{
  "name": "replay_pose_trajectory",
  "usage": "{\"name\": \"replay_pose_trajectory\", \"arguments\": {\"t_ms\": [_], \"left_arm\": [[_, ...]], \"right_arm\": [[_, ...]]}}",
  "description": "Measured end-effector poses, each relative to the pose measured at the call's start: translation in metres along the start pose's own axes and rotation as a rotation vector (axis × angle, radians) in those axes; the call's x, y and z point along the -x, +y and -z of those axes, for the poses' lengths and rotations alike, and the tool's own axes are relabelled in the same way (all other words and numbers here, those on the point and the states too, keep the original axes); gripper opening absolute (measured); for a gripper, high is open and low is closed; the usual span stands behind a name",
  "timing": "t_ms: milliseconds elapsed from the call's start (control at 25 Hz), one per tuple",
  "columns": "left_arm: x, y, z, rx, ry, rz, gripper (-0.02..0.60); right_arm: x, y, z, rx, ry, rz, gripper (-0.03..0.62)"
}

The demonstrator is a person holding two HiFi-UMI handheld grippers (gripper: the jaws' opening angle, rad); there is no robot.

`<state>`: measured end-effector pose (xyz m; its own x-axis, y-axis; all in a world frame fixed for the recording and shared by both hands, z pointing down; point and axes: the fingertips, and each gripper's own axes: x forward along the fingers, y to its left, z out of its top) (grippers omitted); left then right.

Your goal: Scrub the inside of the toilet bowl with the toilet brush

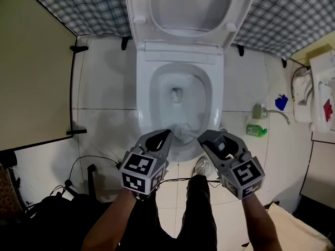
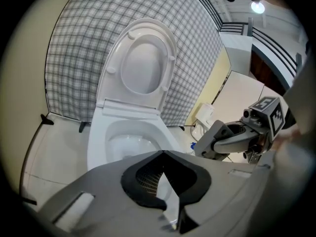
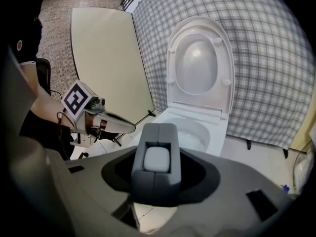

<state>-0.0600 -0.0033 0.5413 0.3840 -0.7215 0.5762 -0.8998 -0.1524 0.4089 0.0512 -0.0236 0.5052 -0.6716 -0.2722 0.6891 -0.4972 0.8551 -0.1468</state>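
The white toilet (image 1: 144, 88) stands with its lid (image 1: 180, 7) raised and its bowl (image 1: 180, 95) open. Both grippers hover over the front rim. My left gripper (image 1: 168, 133) is at the left with its jaw tips together and nothing in them; in its own view the left gripper (image 2: 163, 153) points at the bowl (image 2: 131, 144). My right gripper (image 1: 205, 139) is shut on a grey block-shaped handle piece (image 3: 155, 164) with a white insert. A blurred grey bristly patch (image 1: 183, 132) lies between the two tips inside the front of the bowl; I cannot tell whether it is the brush head.
A green bottle (image 1: 256, 130) and a blue object (image 1: 281, 102) sit on the tiled floor to the toilet's right, near a white fixture (image 1: 322, 88). A beige panel (image 1: 31, 72) leans at the left. Cables (image 1: 84, 163) lie lower left. The person's shoe (image 1: 201, 166) is by the bowl's front.
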Motion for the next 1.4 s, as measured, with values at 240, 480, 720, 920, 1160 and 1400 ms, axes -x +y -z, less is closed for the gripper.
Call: {"name": "replay_pose_trajectory", "arguments": {"t_ms": [240,480,720,920,1160,1400], "left_arm": [[-0.003,0.006,-0.007,-0.002,-0.009,-0.005,0.011],[0.003,0.016,-0.006,0.004,-0.014,-0.007,0.011],[0.005,0.024,0.0,0.007,-0.016,-0.01,0.011],[0.006,0.025,0.007,0.014,-0.007,-0.011,0.011],[0.005,0.02,0.006,0.004,-0.015,0.0,0.01],[0.006,-0.002,-0.01,-0.006,-0.034,0.037,0.011]], "right_arm": [[-0.037,-0.013,0.002,-0.009,0.02,0.016,0.201],[-0.081,-0.025,0.001,0.025,0.073,0.048,0.199],[-0.125,-0.052,0.003,0.067,0.14,0.085,0.199],[-0.152,-0.064,0.011,0.104,0.192,0.104,0.199],[-0.131,-0.065,0.012,0.114,0.216,0.074,0.199],[-0.08,-0.046,0.017,0.097,0.256,0.021,0.198]]}}
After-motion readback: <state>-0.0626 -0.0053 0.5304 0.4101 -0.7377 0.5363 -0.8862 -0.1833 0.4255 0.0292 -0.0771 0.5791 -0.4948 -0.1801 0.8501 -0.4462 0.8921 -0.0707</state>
